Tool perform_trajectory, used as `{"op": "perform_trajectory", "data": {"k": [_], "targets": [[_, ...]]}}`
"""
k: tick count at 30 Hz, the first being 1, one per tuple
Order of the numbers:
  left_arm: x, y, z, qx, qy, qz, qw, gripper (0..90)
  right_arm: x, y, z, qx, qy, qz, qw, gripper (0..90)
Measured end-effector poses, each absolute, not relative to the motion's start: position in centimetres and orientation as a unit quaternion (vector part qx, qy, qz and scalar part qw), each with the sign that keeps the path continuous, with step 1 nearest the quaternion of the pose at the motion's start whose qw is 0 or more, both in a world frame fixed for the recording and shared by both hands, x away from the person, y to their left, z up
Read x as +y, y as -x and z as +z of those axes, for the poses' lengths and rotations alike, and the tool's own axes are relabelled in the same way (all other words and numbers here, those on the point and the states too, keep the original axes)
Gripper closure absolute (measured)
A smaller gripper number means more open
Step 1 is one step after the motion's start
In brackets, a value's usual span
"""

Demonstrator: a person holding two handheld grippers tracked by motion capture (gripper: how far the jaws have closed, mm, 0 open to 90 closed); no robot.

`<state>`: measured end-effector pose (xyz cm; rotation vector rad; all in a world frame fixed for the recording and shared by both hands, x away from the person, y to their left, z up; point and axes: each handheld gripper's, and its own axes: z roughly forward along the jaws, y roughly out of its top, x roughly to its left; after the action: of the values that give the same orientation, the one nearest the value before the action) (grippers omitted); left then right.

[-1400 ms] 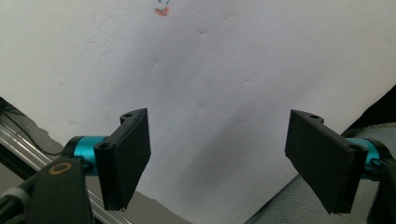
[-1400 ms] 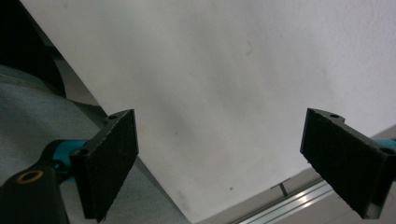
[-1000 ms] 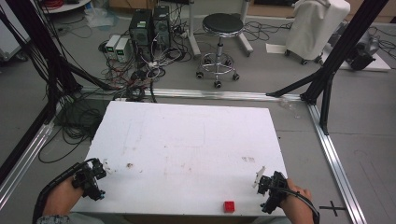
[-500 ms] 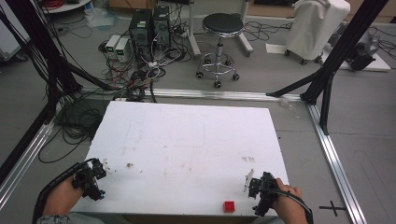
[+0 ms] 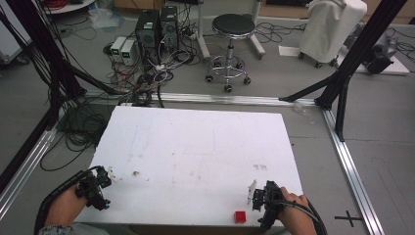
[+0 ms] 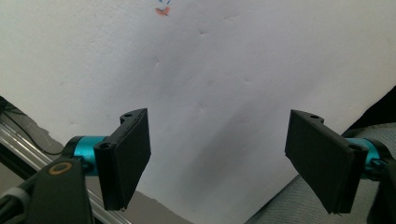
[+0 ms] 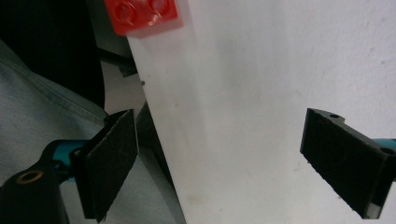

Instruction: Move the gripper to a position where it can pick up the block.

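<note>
Resting at the near edge of the white foam table point(image 5: 195, 147), the small red studded plastic brick point(image 5: 240, 216) sits just left of the spread, empty right gripper point(image 5: 259, 198), probably aiming there; the left gripper point(image 5: 100, 182), well apart leftward, gapes idle.

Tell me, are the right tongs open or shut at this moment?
Open. In the right gripper view, the right tongs have their two black jaws wide apart with only the white table between them; the red brick lies farther ahead.

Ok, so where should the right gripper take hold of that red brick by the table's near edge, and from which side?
Grip the red brick across two opposite flat side walls, coming down from above. It lies studs-up at the near edge of the white table, clear all round. The right gripper, jaws open, sits just to its right.
</note>
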<state>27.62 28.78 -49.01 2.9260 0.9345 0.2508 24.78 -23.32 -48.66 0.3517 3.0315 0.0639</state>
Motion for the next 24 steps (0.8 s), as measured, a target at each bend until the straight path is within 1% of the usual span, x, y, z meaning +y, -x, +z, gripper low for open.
{"op": "perform_trajectory", "data": {"k": [6, 12, 24], "targets": [[28.8, -27.6, -49.0, 0.303, -0.949, 0.081, 0.030, 22.7, -22.4, -24.5, -48.8, 0.994, -0.101, 0.020, 0.041, 10.7], [28.7, -27.7, -49.0, 0.301, -0.950, 0.079, 0.030, 22.7, -21.3, -24.3, -49.3, 0.997, -0.078, 0.016, 0.024, 10.7], [28.7, -27.7, -49.1, 0.304, -0.949, 0.074, 0.031, 22.7, -19.0, -23.8, -50.3, 0.999, -0.043, 0.026, 0.008, 10.7]]}}
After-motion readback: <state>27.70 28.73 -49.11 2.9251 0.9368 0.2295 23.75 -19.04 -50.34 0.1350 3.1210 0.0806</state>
